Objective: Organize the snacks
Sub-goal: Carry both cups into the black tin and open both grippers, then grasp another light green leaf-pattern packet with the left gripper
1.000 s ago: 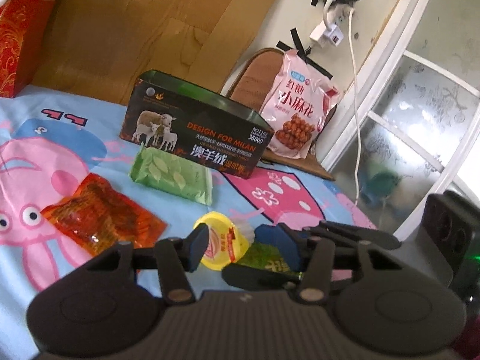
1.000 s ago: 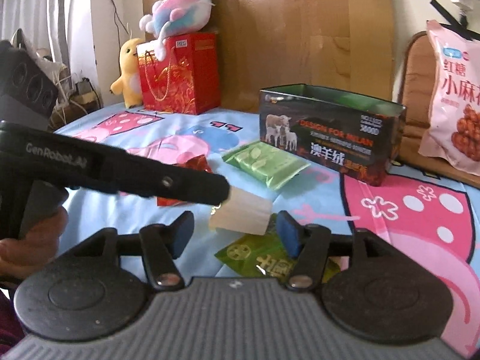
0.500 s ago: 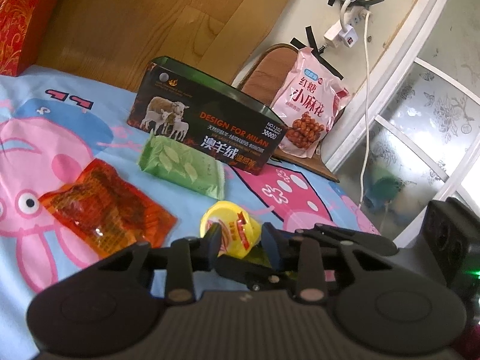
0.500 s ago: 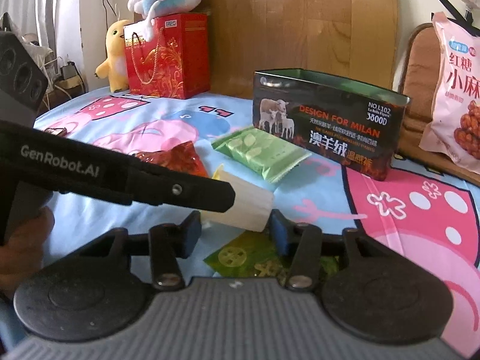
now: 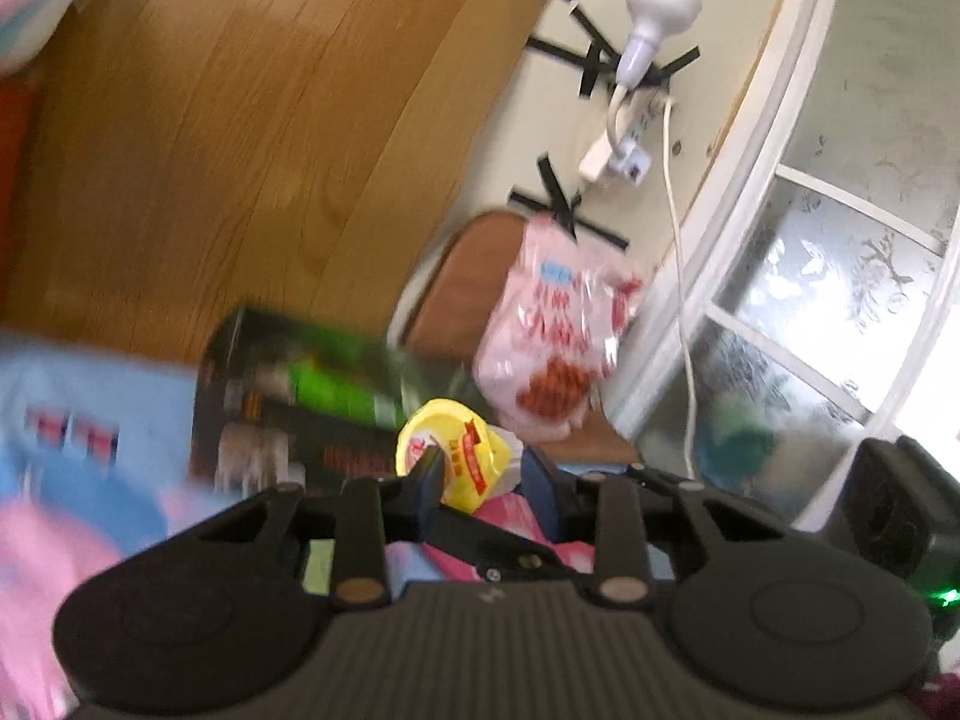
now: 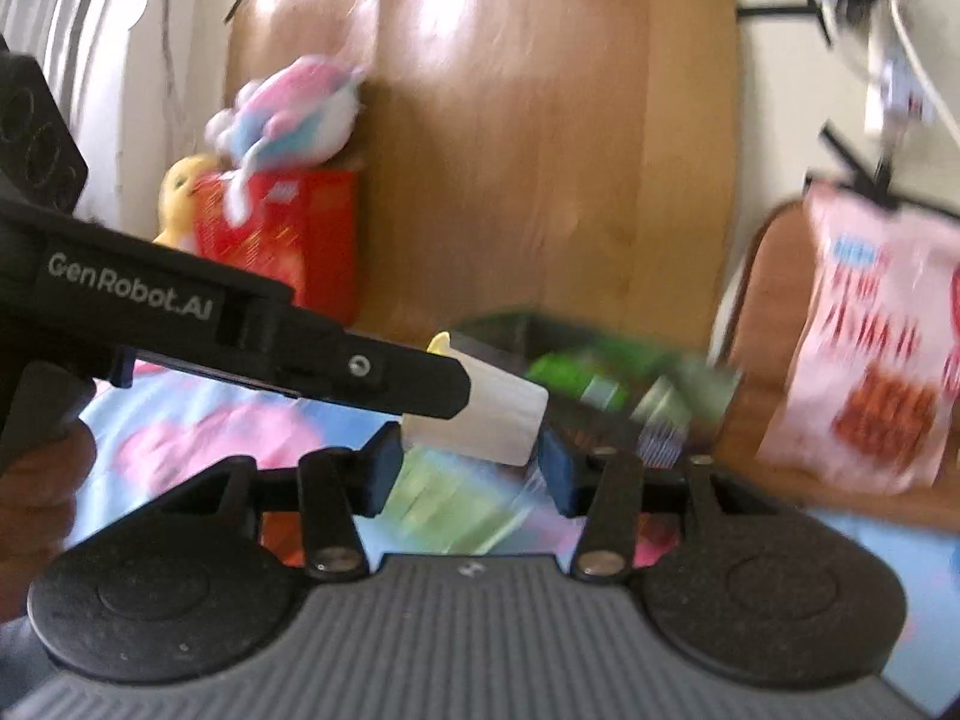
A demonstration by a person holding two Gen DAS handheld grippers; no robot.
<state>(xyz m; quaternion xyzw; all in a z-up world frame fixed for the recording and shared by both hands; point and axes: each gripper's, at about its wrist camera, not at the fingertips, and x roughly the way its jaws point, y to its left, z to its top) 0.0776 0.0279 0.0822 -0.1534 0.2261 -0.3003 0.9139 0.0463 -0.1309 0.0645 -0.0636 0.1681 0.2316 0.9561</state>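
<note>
Both claws grip 1 jelly cup: the left gripper (image 5: 486,480) has narrowed onto the yellow-lidded cup (image 5: 459,450) near its foil rim, and in the right wrist view the right gripper (image 6: 471,468) pinches the cup's pale body (image 6: 486,420) at its base end, pads touching either side. A second ago both claws stood wider around the cup, low over the cartoon bedsheet (image 6: 198,420); now the cup is clear of the sheet and level with the rim of the dark tin box (image 5: 288,414), which stands just behind it. That suggests the pick-up is done and the carry toward the open box is under way. Green packet (image 6: 456,504) and red packet (image 6: 282,534) lie below on the sheet, not yet sorted. Motion blur hides finer detail.
</note>
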